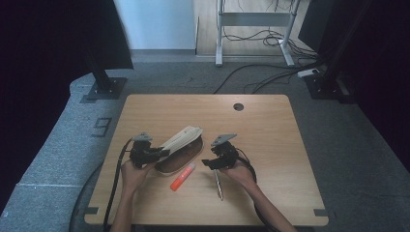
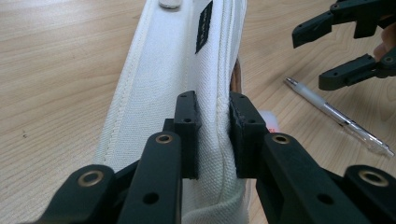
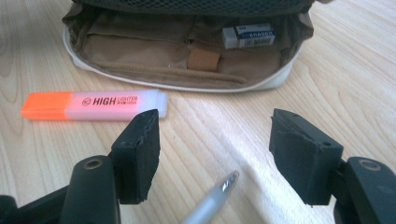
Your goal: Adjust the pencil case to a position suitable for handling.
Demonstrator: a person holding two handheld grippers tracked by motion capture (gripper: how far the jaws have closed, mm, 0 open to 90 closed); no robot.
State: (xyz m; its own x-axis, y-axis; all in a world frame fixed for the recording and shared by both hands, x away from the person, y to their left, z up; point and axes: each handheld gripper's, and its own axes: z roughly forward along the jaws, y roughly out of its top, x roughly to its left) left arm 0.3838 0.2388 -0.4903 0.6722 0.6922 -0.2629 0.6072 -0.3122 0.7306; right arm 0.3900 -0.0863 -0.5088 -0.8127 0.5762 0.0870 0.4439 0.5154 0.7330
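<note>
Pouch flap sat pinched in my left tongs; my right tongs gaped, empty, over the pen beside the pouch.

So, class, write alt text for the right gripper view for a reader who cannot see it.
The right gripper hovers open over a wooden table, a pen tip lying between its black fingers. Beyond lies an orange highlighter, and behind it an open pencil case with a white eraser inside.
</note>
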